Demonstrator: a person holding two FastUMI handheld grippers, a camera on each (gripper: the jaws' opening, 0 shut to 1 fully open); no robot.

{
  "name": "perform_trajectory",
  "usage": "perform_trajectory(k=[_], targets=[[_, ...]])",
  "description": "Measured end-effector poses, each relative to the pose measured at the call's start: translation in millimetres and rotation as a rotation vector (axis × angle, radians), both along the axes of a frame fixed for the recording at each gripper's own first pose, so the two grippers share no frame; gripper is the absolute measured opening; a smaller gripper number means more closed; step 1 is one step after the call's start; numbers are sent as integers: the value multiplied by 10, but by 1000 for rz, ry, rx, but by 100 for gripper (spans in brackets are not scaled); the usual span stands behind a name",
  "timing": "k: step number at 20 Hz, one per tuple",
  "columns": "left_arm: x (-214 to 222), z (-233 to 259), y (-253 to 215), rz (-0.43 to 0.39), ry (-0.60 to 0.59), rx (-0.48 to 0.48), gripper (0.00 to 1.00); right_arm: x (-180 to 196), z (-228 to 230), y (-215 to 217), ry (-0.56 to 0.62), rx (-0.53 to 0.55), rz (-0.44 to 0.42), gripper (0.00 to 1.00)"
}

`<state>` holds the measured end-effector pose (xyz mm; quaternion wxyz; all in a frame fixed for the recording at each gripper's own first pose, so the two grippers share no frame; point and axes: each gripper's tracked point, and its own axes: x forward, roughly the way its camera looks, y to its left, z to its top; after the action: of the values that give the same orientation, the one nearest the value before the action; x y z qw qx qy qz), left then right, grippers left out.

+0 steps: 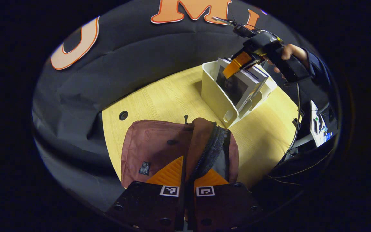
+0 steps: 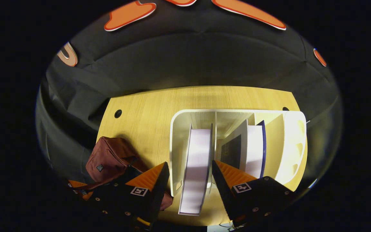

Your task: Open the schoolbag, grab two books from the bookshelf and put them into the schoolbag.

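Left gripper [image 1: 185, 180] fingers pinch schoolbag [image 1: 159, 151] flap, holding mouth open. Right gripper [image 2: 188, 170] fingers spread, straddling book [image 2: 196, 161] in bookshelf [image 2: 175, 141]: centre on it, close squarely, lift straight.

My left gripper [image 1: 185, 180] had black blocky finger mounts dotted with round screws, each carrying a small square black-and-white marker near the ridged, wedge-shaped pads. My right gripper [image 2: 188, 175] looked the same in its own view, screws and markers alike. In the left gripper view its body was black, a thin cable [image 1: 296, 112] hung below it, and my hand [image 1: 287, 53] came out of a dark sleeve [image 1: 316, 66].
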<state>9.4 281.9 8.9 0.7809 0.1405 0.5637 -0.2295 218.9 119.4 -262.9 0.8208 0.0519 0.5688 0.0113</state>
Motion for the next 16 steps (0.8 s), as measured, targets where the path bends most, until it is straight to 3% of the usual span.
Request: perform_trajectory(k=[4,5,6,7,8,9,12,13,14,16], targets=[[-6,-19,-14,0,-2,-12,5,-79,-135,-25,105,-1,-10,63],[-9,-23,-16,1,-2,-16,10,-110,-180,-41,131,-15,-3,59],[-8,-27,-20,2,-4,-21,5,-164,-232,-94,161,-38,4,57],[-15,-35,-18,5,-4,-24,10,-199,-251,-113,182,-53,3,48],[-21,-43,-24,9,-2,-30,5,-212,-272,-103,197,-50,-5,39],[-32,-49,-18,13,-2,-34,5,-207,-269,-93,204,-49,-13,43],[-44,-57,-2,18,0,-46,5,-222,-269,-100,225,-56,-37,40],[-44,-60,0,18,-1,-48,6,-244,-257,-105,234,-59,-33,48],[-41,-61,3,17,-1,-51,5,-267,-245,-112,244,-61,-27,39],[-50,-64,14,19,1,-50,5,-313,-225,-83,245,-50,-10,37]])
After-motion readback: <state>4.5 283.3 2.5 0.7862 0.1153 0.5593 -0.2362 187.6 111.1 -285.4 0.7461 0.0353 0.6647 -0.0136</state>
